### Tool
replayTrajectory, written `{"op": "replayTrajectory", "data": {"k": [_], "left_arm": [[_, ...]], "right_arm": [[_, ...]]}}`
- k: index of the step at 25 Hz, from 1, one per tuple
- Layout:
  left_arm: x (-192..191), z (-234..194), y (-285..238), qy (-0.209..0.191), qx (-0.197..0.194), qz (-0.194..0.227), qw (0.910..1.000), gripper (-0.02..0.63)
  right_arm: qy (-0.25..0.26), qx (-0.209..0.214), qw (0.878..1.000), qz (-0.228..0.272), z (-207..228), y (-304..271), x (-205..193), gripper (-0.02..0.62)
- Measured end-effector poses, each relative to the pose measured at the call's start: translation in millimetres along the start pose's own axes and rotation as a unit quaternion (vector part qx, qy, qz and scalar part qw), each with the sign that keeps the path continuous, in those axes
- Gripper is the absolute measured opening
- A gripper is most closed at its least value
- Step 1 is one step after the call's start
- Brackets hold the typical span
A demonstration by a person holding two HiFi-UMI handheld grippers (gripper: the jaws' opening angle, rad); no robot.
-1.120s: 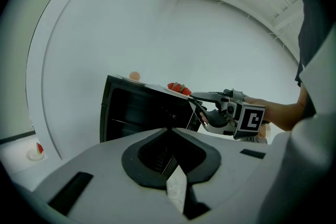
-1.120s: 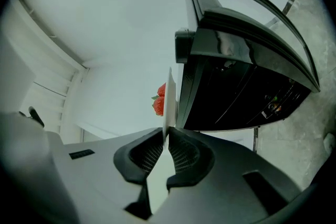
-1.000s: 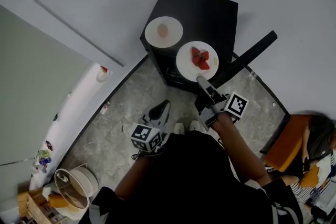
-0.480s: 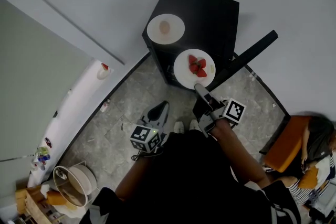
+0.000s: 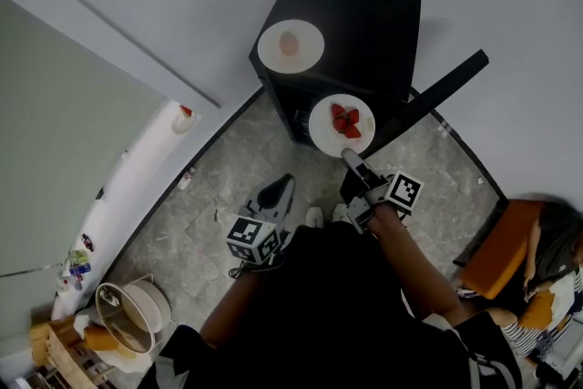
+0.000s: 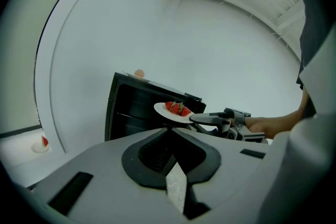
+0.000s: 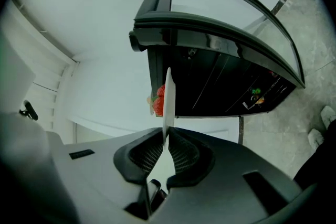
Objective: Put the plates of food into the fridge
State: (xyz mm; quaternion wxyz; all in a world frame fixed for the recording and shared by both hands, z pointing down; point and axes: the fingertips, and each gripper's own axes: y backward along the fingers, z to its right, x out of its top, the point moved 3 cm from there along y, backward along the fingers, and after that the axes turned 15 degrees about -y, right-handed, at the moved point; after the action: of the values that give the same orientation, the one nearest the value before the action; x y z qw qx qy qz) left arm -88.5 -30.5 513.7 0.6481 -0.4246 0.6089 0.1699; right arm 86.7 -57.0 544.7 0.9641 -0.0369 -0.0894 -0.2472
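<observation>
I have the plate of strawberries pinched by its near rim in the right gripper, jaws narrow and clamped on the thin edge with the rim running deep between the pads. The plate hangs in the air just in front of the open face of the black fridge, not yet inside. It looks stiff and smooth, so I judge it will not flex but could slide in the pads, and whether it is ceramic or plastic I cannot tell, so I treat it as breakable. Held at one edge only, its weight levers against the grip; a deep bite on the rim seems the right hold. Being round it has no long axis; it lies close to level, top face up, reaching away from the gripper toward the fridge opening. The strawberries sit loose on top and would probably roll if I tip it. My left gripper hangs low by my body, jaws together on nothing. A second plate waits on top of the fridge
</observation>
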Motion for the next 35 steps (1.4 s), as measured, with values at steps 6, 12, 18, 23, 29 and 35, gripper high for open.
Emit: {"op": "replayTrajectory", "data": {"k": [6,12,18,23,29,35], "left_arm": [[-4,-1,2,-0.001,0.003,-0.005,1.0,0.037],[-3,-6,-6,0.001,0.005,-0.009,1.0,0.037],[0,-11,-11,0.0,0.007,-0.009,0.9999,0.037],[-1,-15,-13,-0.003,0.006,-0.012,0.9999,0.037],[0,-18,-14,-0.002,0.008,-0.018,0.9998,0.037],[0,-19,-16,-0.001,0.007,-0.02,0.9998,0.037]], "right_arm": [[-0.008,-0.009,1.0,0.012,25,-6,14,0.046],[-0.006,-0.025,0.999,0.024,40,-16,32,0.046],[-0.022,-0.027,0.998,0.051,56,-19,50,0.046],[-0.04,-0.035,0.996,0.067,73,-24,60,0.046],[-0.031,-0.031,0.996,0.072,74,-32,67,0.046],[-0.05,-0.038,0.992,0.107,85,-36,76,0.046]]}}
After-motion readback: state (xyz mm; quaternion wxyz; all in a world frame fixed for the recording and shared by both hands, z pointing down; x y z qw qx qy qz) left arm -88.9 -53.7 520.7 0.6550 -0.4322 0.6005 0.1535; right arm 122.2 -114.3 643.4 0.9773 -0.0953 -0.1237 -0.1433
